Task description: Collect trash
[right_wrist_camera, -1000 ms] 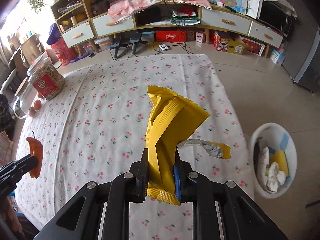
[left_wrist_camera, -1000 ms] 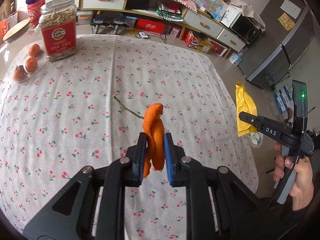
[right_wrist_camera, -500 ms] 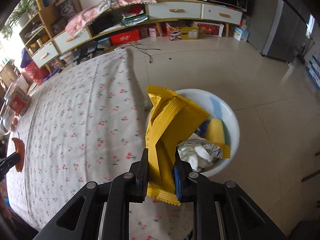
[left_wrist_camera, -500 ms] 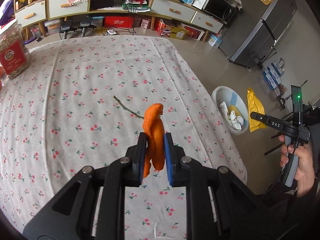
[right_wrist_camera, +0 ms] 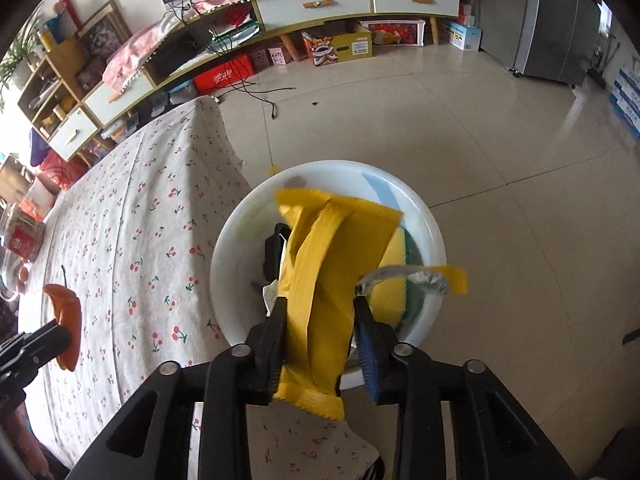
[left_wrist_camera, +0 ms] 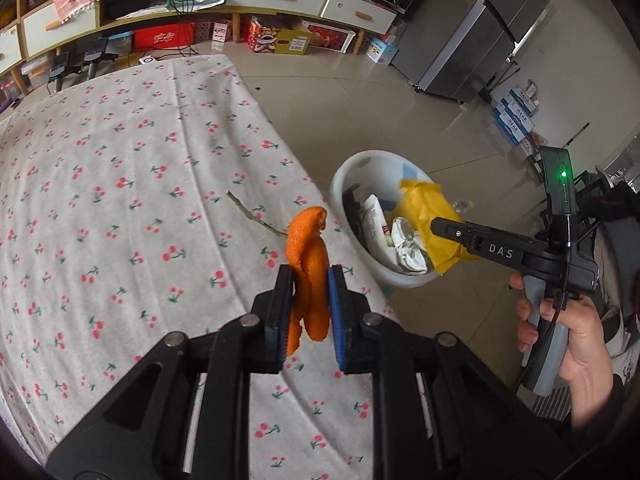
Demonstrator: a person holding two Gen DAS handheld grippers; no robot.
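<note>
Opening over the round white plastic bin [right_wrist_camera: 434,240] on the floor, the right gripper [right_wrist_camera: 320,334] lets go the crumpled yellow snack wrapper [right_wrist_camera: 324,280], which hangs between its jaws. The left gripper [left_wrist_camera: 308,308] grasps the curled orange peel [left_wrist_camera: 310,264] and should reach above the bin before releasing.

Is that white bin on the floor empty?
No. The white bin already holds crumpled paper and other scraps, visible inside its rim.

The left gripper [left_wrist_camera: 310,308] points steeply down, jaws clamped. The right gripper's [right_wrist_camera: 320,334] jaws are opening; a hand [left_wrist_camera: 568,344] grips its handle.
</note>
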